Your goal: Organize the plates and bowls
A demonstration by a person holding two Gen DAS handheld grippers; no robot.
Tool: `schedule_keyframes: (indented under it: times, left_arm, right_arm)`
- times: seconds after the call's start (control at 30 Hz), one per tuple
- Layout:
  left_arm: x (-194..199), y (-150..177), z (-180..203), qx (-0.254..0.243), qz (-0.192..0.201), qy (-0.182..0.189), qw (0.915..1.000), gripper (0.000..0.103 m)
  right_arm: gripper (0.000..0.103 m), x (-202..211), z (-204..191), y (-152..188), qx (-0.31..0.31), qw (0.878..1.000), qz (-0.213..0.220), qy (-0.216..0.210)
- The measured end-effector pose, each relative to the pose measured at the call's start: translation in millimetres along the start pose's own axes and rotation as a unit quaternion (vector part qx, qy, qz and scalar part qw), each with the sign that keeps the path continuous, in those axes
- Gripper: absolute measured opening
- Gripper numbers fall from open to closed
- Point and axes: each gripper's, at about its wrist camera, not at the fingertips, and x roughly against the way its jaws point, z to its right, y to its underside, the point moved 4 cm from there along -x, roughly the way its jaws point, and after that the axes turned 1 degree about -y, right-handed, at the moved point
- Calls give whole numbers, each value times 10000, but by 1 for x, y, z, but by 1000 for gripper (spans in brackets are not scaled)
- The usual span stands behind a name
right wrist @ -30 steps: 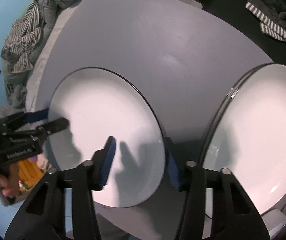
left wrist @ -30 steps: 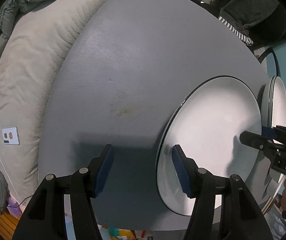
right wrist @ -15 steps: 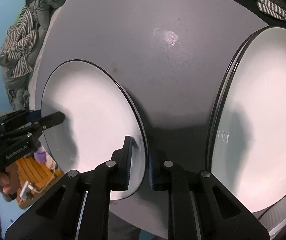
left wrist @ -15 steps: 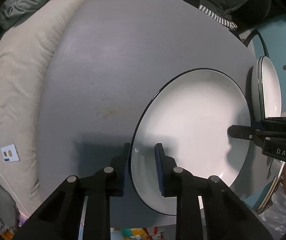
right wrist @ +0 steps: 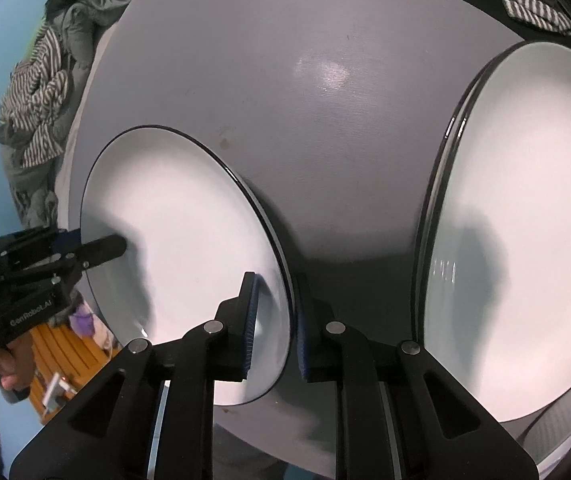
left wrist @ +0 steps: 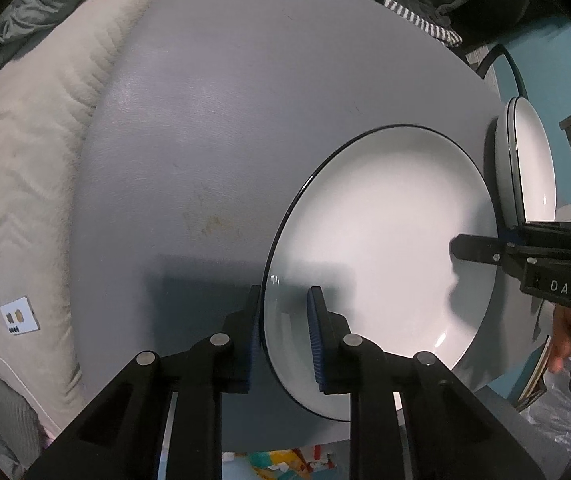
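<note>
1. Your landmark is the white plate with the dark rim (left wrist: pixel 385 248), lying on the grey desk (left wrist: pixel 205 120) near its front edge. Nothing lies in the plate; only shadows fall across it.
2. Your left tongs (left wrist: pixel 283 336) are clenched on that plate's left rim: one blue pad sits under the rim on the outside, the other presses on the white inner face.
3. Your right tongs (right wrist: pixel 275 320) are clamped on the opposite rim of the same plate (right wrist: pixel 189 248), one pad on the inner face and one on the outside.
4. Each tool shows up in the other's view: the right tongs (left wrist: pixel 481 248) reach in over the plate's right rim, the left tongs (right wrist: pixel 85 250) over its left rim.
5. Count of dishes: to the right of the landmark plate stands a stack of plates (right wrist: pixel 525 240), and two dark rims are visible there, so at least two; that makes three or more in all. No bowl can be made out for certain.
6. That stack (left wrist: pixel 533 168) is empty on top as well.
7. Writing: the right tool's body reads "DAS" (left wrist: pixel 563 290); the left tool's body reads "GenRobot.AI" (right wrist: pixel 31 314).
8. Left of the plate, beyond the desk edge, a cream pillow (left wrist: pixel 37 160) carries a small white card (left wrist: pixel 19 316) with dots; its print is too small to read.
</note>
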Motion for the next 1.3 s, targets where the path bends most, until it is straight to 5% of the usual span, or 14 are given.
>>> schedule_keyframes:
  times: [0.53,1.3]
  left_arm:
    - [-5,15,-11,554,16,383,9977,20]
    - [13,-7,7,190,-33,341,9992,18]
  right_arm:
    - [19,0,-10,-4,235,9993,9,275]
    - [16,25,-6,8,109,9998,-131,66]
